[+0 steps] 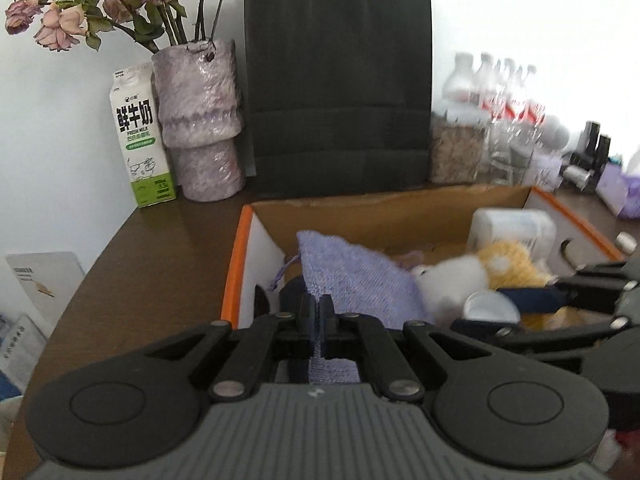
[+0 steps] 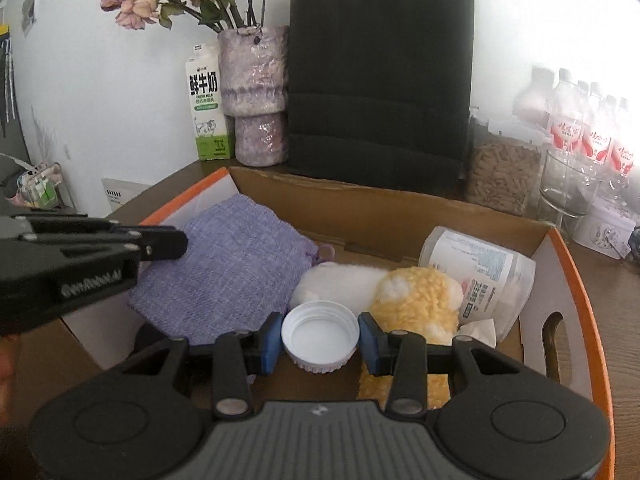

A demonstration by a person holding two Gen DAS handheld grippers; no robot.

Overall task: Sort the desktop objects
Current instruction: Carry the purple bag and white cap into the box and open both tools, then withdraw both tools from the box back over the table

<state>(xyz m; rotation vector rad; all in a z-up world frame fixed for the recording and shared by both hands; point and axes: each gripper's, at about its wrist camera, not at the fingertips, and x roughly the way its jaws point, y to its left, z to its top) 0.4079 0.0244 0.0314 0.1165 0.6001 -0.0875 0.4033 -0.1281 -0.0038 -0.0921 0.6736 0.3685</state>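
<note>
Right, both my claws are over the cardboard box [image 2: 400, 216] w/ the orange rim. My left gripper [image 1: 320, 312] has its jaws pressed together on the edge of the lavender woven pouch [image 1: 352, 276]; a strip of the cloth shows between the pads, and the rest of the pouch spreads out ahead of that claw and slightly to its right, inside the box. My right gripper [image 2: 320, 338] is clamped on the white screw cap [image 2: 320, 334], open side up, w/ the blue pads touching its rim on both sides.

Just beyond the cap, ahead of my right claw, lies the white and yellow plush toy [image 2: 404, 300]; its yellow part also runs under the right finger. Further ahead-right of it the white plastic jar [image 2: 480, 272] lies on its side, mouth toward the box's right wall, a bit of crumpled tissue [image 2: 478, 330] by it. The pouch sits ahead-left of the right claw, touching the plush.

Beyond the box, on the brown desk: black paper bag [image 2: 380, 72] straight ahead, purple vase [image 2: 256, 92] w/ dried roses and a milk carton [image 2: 206, 108] ahead-left, glass jar of pellets [image 2: 500, 172] and water bottles [image 2: 580, 128] ahead-right.
</note>
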